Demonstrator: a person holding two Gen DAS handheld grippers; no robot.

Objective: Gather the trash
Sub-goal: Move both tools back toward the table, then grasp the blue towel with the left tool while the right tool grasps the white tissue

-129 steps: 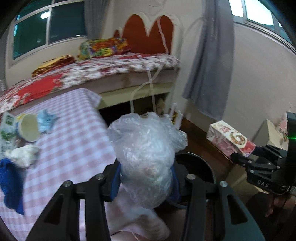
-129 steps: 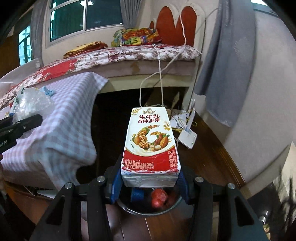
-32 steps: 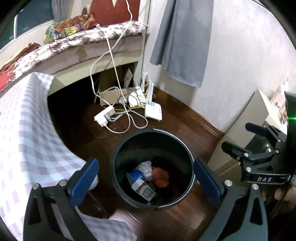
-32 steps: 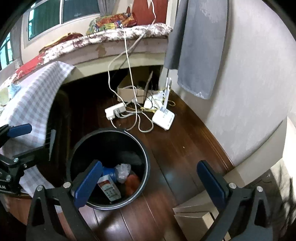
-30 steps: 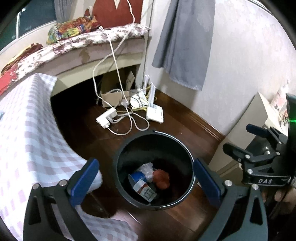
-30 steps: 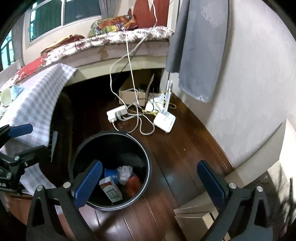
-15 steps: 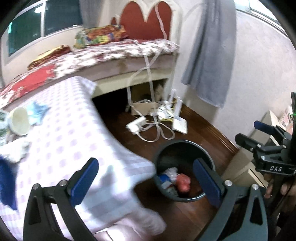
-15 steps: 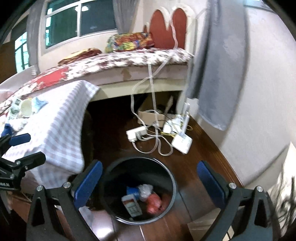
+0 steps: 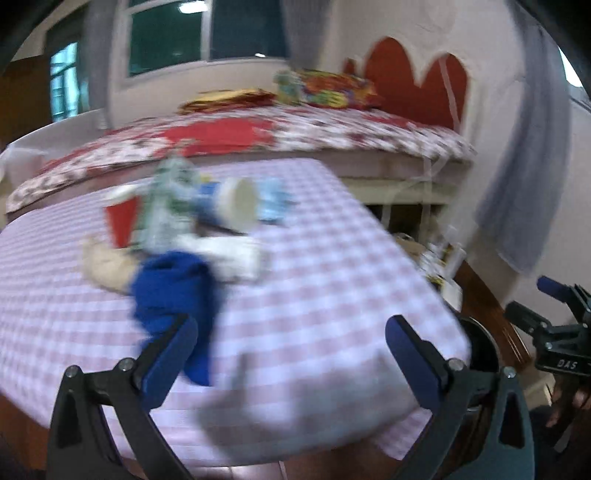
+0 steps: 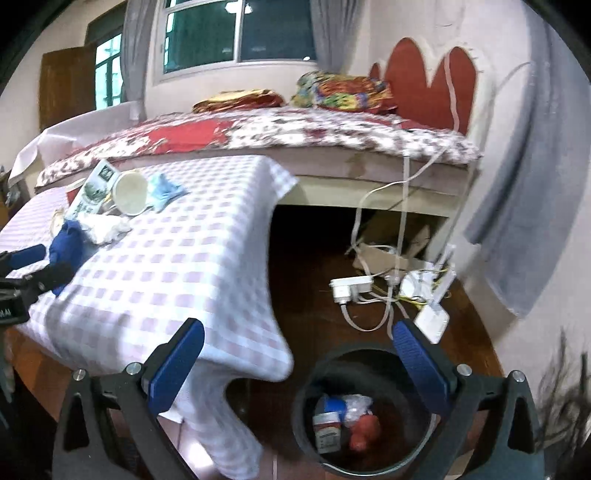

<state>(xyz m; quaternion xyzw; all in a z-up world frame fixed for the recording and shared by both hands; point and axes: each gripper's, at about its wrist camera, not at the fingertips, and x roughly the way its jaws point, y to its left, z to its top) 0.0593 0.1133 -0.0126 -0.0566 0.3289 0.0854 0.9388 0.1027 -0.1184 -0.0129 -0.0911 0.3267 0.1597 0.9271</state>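
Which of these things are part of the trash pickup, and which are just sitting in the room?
Job:
black bin holding trash
paper cup
crumpled tissue
green-printed carton
light blue wrapper

Just lying about:
bed
power strip
white router
grey curtain

**Two wrist cams, both facing the bed**

Left wrist cam: low and close over the tabletop point(image 9: 332, 266), looking fwd toward bed point(image 9: 295, 133); pic blurred. Right wrist cam: higher, off the tabletop's corner, tilted down at bin point(image 10: 306, 398) and floor. Shared: checked tabletop w/ its clutter, bed, window point(image 10: 240, 29), and each cam catches the other's jaws at frame edge.
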